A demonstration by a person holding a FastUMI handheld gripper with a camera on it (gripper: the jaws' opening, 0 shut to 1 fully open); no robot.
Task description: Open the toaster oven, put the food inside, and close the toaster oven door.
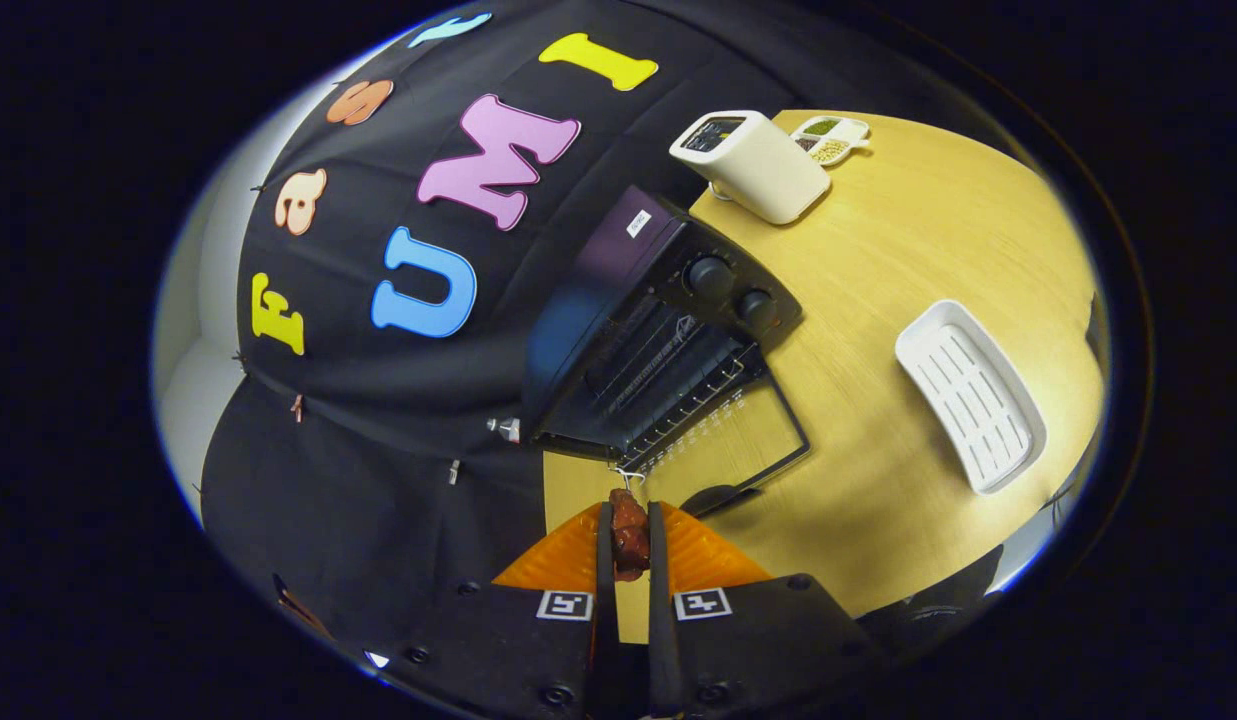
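The gripper pinches a dark reddish-brown, lumpy piece of food between both fingers, its long axis running along them toward the oven. Just ahead stands the black metal toaster oven, its glass door lowered flat onto the pale wooden table and its wire rack exposed. Beyond lie a white ribbed plastic tray and a white boxy toaster.
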